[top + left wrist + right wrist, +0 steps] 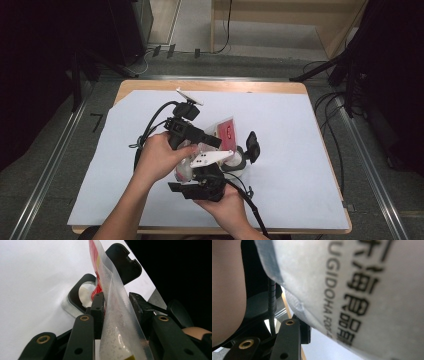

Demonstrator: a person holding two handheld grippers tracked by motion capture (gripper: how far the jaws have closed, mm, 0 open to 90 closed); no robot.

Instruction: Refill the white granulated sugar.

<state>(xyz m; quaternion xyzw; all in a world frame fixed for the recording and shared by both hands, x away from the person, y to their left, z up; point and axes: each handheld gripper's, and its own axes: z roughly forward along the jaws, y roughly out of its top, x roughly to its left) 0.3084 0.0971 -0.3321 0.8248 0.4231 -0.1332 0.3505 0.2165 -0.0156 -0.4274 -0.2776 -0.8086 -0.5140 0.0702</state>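
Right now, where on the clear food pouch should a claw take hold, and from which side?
Grip the pouch by its flat sealed side edge, coming in edge-on as the left claw does. The pouch stands upright and thin there, above the open container, so the jaws can close across both faces.

My right tool shows one black jaw rising from the bottom edge, brass rivets in its links. A pale pouch printed with dark characters and Latin letters presses close against that jaw, blurred by nearness. My other hand sits at the left edge. Between them runs a ribbed black cable, with a wooden strip of the surface beyond.
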